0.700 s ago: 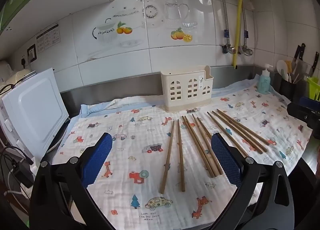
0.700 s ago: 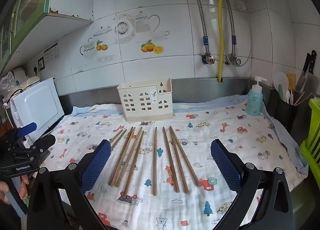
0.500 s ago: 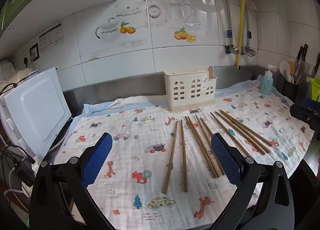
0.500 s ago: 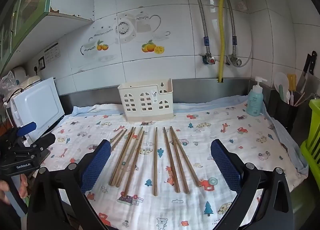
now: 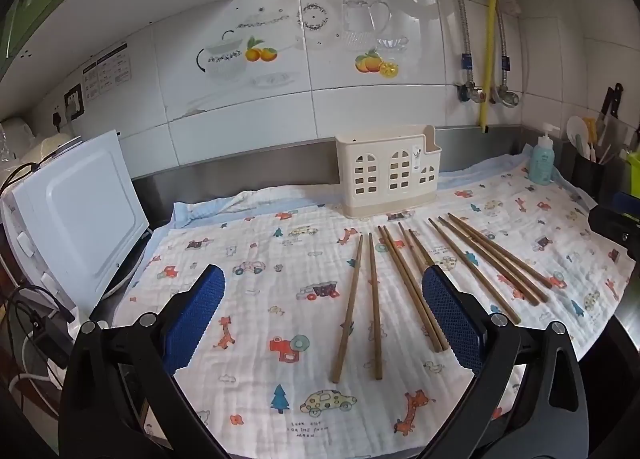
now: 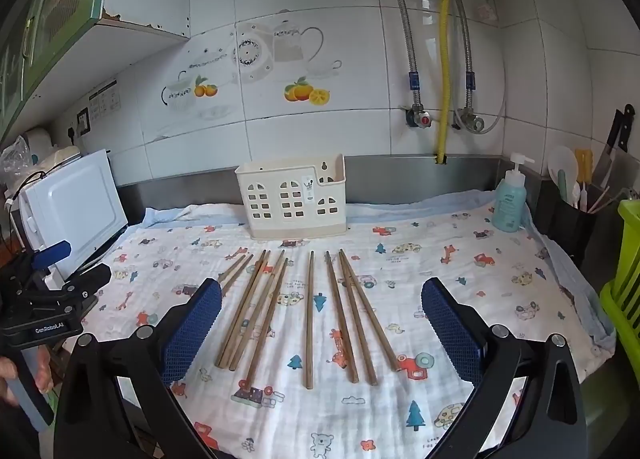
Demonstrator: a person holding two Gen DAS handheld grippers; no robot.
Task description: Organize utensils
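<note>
Several brown wooden chopsticks (image 5: 374, 299) lie side by side on the patterned cloth, also in the right wrist view (image 6: 309, 315). A cream plastic utensil holder (image 5: 390, 175) with window cut-outs stands upright behind them near the wall; it also shows in the right wrist view (image 6: 294, 197). My left gripper (image 5: 320, 317) is open and empty, held above the cloth's front left, near the leftmost pair. My right gripper (image 6: 320, 329) is open and empty, above the near ends of the chopsticks. The left gripper also appears at the left edge of the right wrist view (image 6: 48, 299).
A white appliance (image 5: 76, 211) stands at the left with cables. A teal soap bottle (image 6: 508, 199), a black utensil pot (image 6: 568, 227) and a green rack (image 6: 624, 279) stand at the right. Pipes and valves (image 6: 442, 115) hang on the tiled wall.
The left wrist view has shifted slightly, so the chopsticks and holder sit a little further right and higher. The right view barely changed. Both grippers stay open.
</note>
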